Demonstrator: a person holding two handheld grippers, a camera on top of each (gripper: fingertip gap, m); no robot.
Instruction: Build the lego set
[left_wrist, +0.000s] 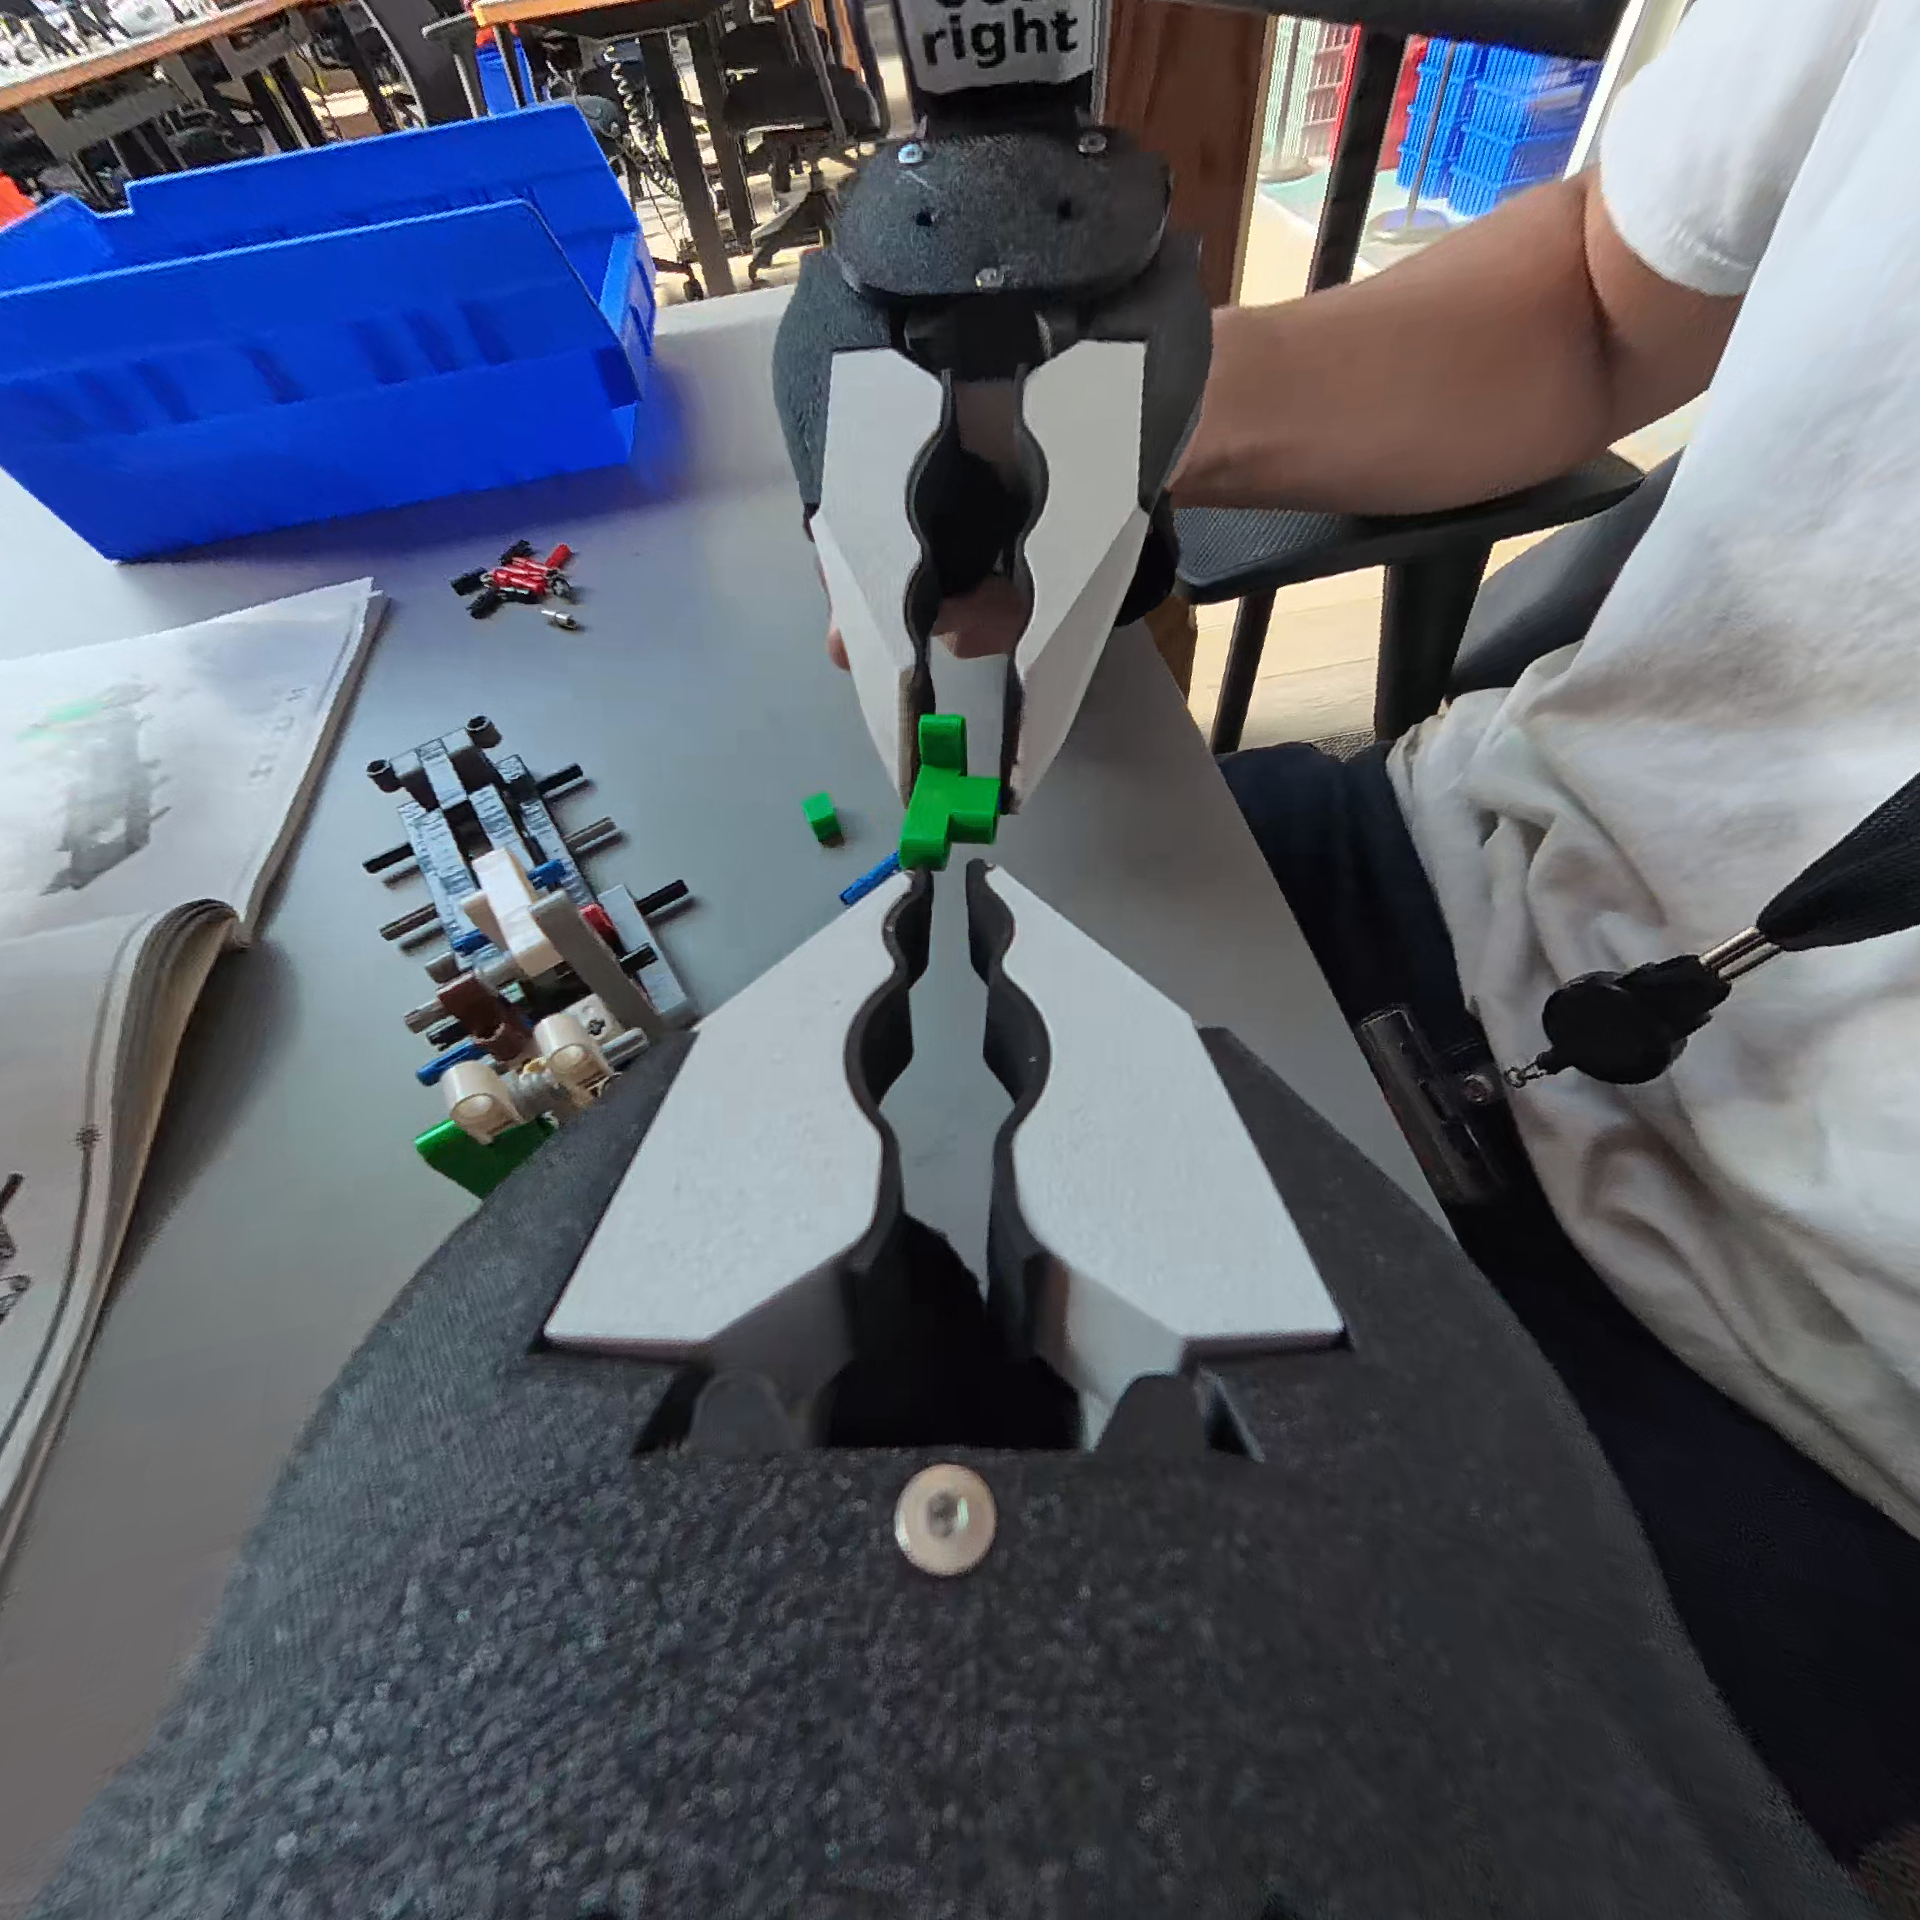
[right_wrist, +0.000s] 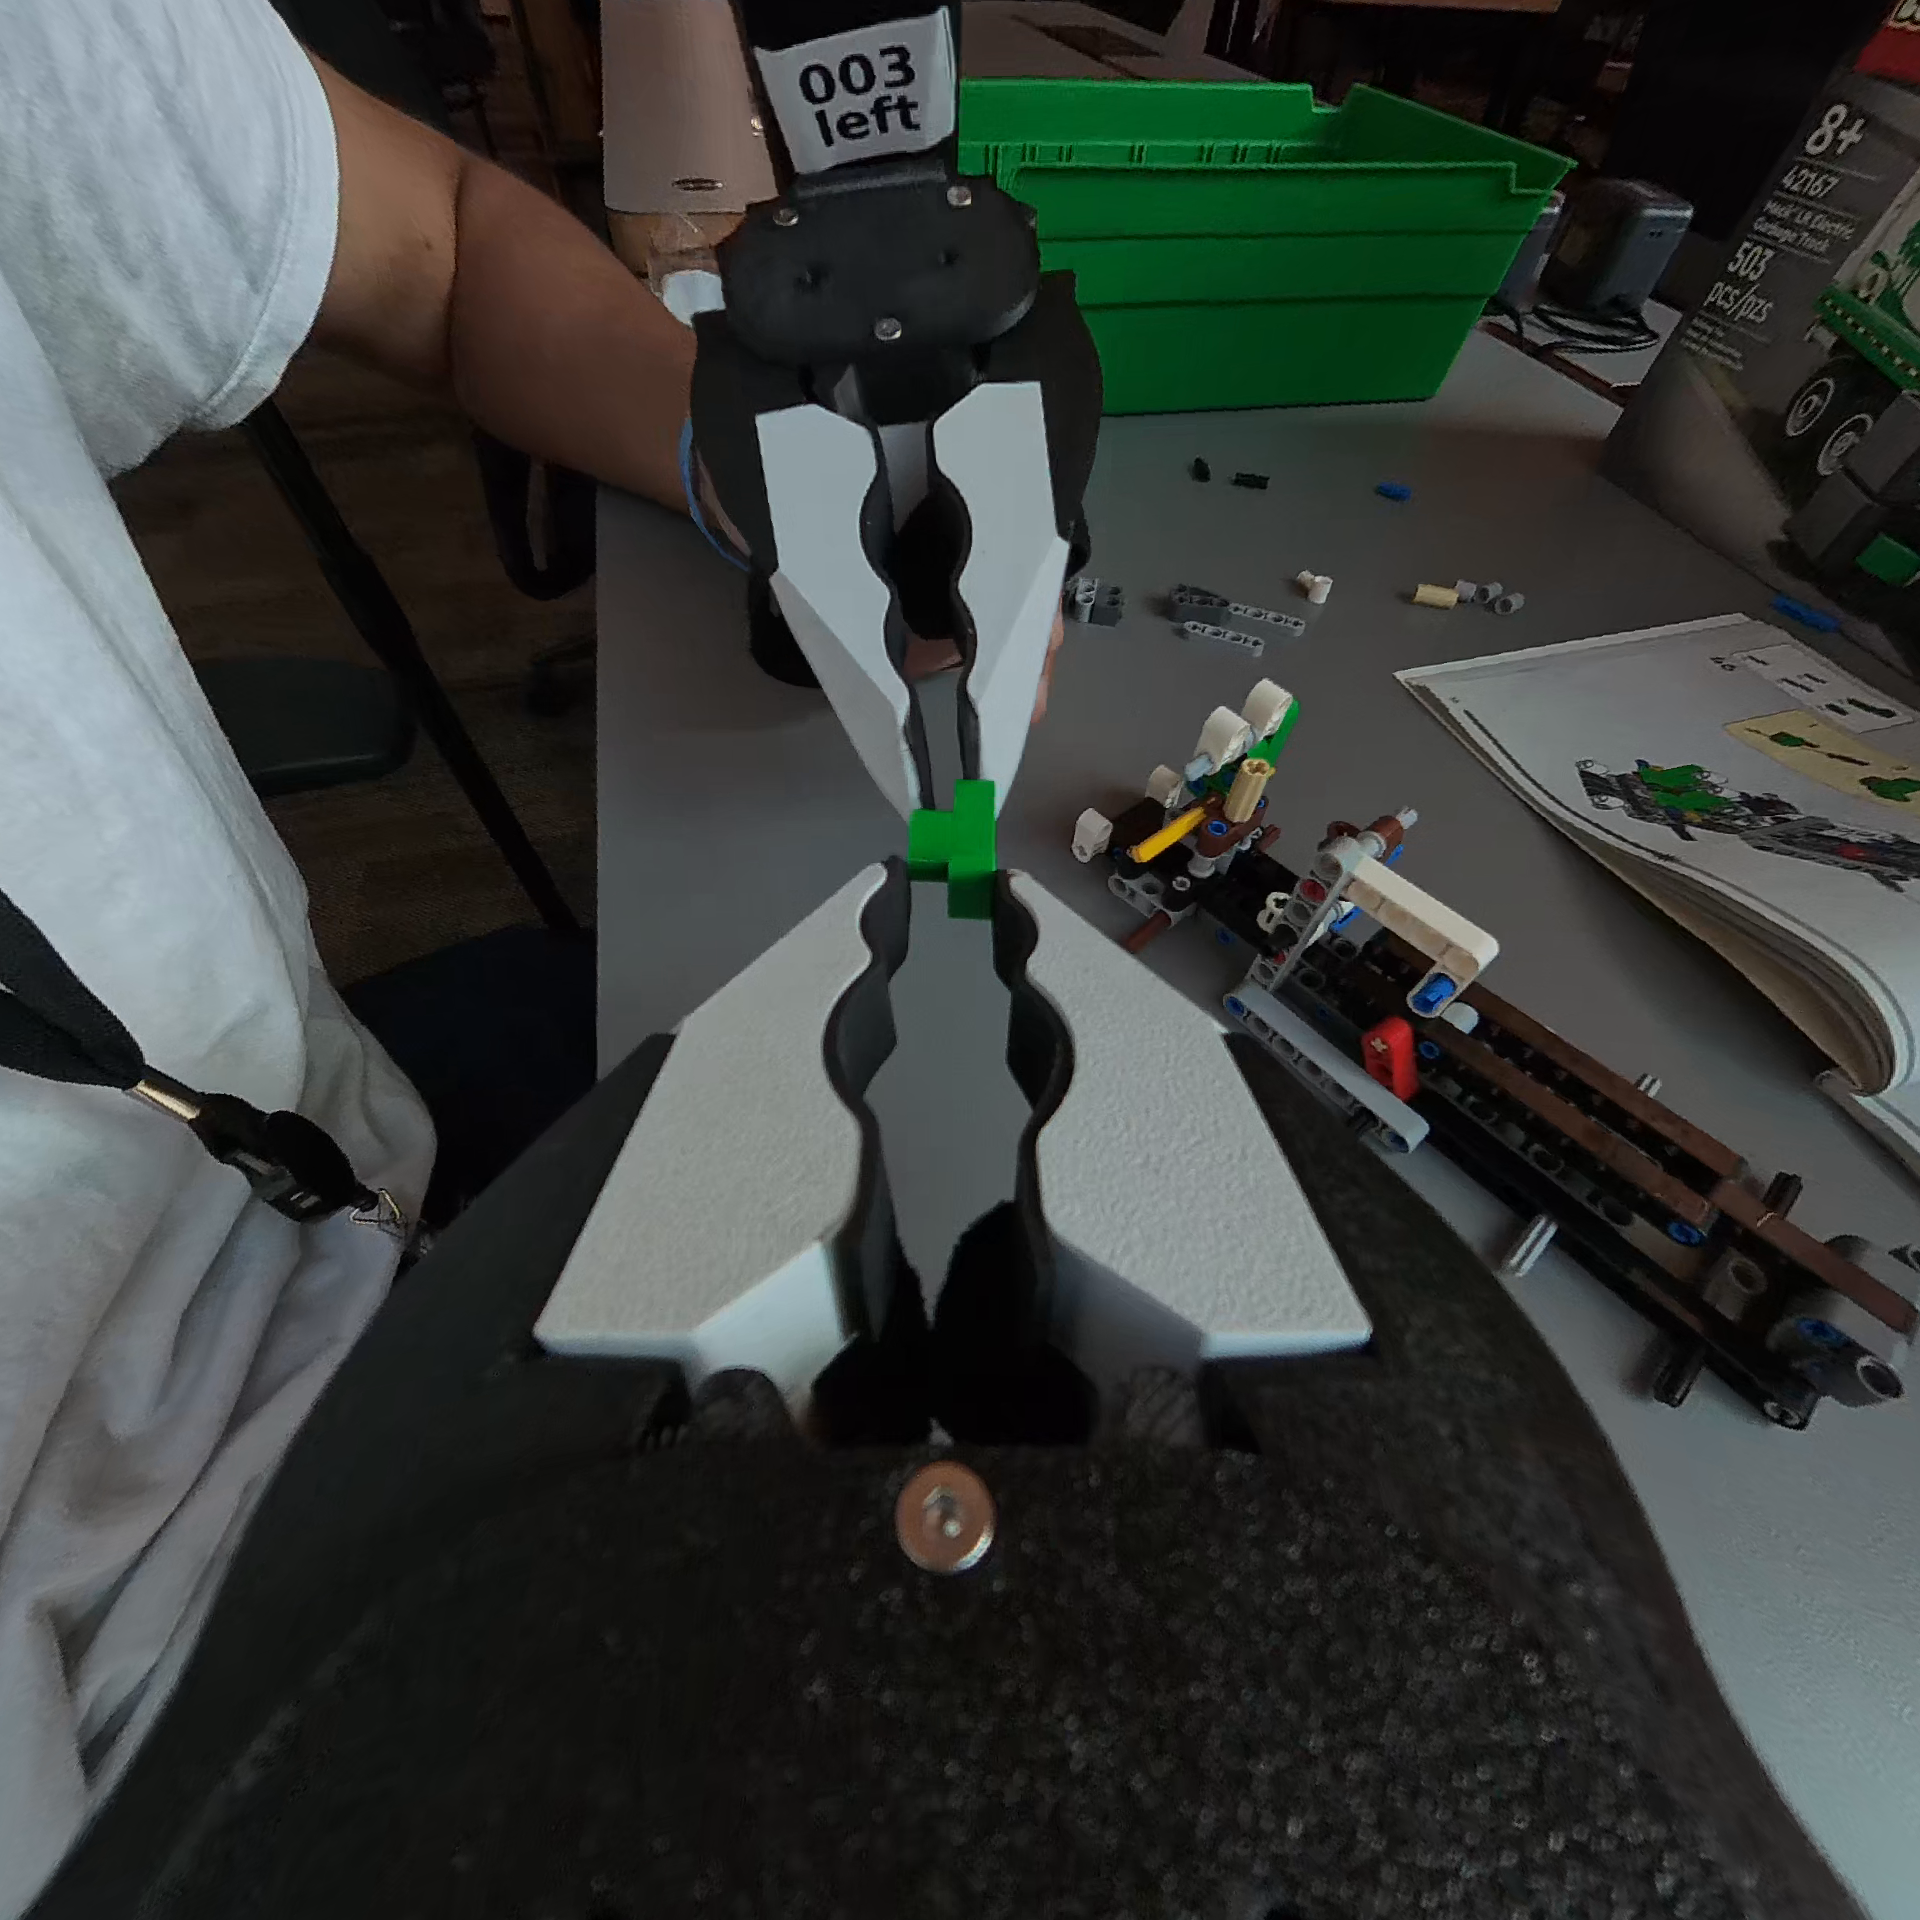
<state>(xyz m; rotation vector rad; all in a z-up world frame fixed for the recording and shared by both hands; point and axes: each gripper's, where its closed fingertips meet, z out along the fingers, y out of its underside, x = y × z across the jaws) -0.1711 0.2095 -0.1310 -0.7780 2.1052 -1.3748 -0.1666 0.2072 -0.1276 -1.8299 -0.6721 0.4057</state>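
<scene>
A small bright-green angular plastic Lego piece (right_wrist: 956, 847) is clamped at the tips of the right gripper (right_wrist: 951, 883); the left gripper (left_wrist: 940, 868), jaws narrowly parted, touches its far end, grip uncertain; the elongated black-and-brown partly built chassis (left_wrist: 520, 914) lies beside on the grey table (left_wrist: 675, 665).

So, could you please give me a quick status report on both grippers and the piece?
Right gripper shut on green piece, held above the table. Left gripper tip to tip with it, grip unclear. Chassis off to the side, nothing in the way.
</scene>
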